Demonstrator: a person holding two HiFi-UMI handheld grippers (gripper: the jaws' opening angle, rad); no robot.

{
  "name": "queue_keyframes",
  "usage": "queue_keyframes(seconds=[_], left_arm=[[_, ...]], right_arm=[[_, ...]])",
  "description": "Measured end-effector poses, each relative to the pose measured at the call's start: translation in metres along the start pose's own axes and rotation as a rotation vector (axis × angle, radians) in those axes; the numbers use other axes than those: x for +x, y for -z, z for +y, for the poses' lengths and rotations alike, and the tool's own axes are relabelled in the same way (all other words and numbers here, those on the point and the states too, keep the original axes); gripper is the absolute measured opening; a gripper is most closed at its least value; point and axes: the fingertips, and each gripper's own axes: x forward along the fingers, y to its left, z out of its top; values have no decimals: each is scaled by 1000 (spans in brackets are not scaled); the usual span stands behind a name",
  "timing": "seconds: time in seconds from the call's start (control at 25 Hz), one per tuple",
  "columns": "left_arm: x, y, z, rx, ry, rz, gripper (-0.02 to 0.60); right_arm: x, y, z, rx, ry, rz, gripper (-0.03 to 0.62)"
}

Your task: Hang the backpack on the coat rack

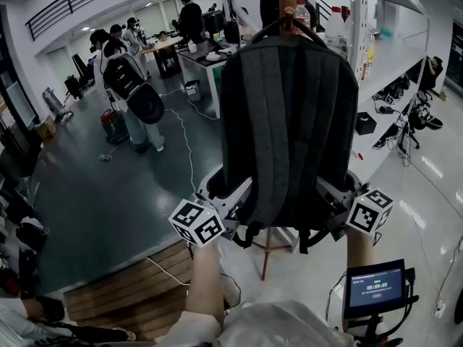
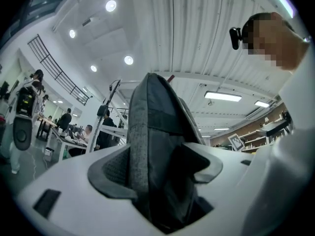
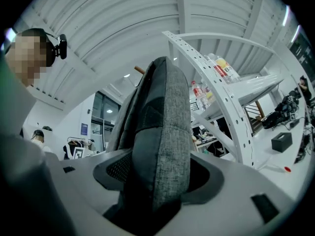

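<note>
The backpack [image 1: 289, 129] hangs upright in the air, its dark grey back panel facing the head camera, with its top handle [image 1: 278, 26] up against the wooden post of the rack [image 1: 287, 2]; whether the handle sits on a hook cannot be told. Loose strap ends dangle below its bottom edge. The left gripper [image 1: 230, 198] clamps the backpack's lower left side, and its own view shows both jaws pressed onto a fold of grey fabric that fills the gap between them. The right gripper [image 1: 334, 196] clamps the lower right side in the same way, its jaws closed on the padded edge. The 2 grippers are at about the same height, 1 on each side of the backpack. The rack's lower pole shows beneath the backpack, standing on the pale floor. Just right of the rack is a white shelf [image 1: 391, 63] with bottles [image 1: 302, 13] near its top. To the left, well apart, several people [image 1: 130, 85] stand on a dark floor near a desk [image 1: 210, 60], and a white cable [image 1: 187, 139] runs across that floor. A small screen [image 1: 374, 286] sits at the lower right.
</note>
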Motion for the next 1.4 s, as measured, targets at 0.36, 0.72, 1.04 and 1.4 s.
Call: queue_keyframes(seconds=[0.36,0.72,1.04,1.4], left_arm=[[-5,21,1,74,-82,-84,318],[-7,37,16,22,-151,-122,318],[-13,38,36,-25,-198,-116,318],[-30,20,16,108,-215,-98,316]], right_arm=[[-2,20,-21,-74,48,-47,298],[-13,17,-25,-127,55,-186,299],[-59,-51,-3,-80,-20,-410,298],[-49,-43,43,-14,-188,-351,296]])
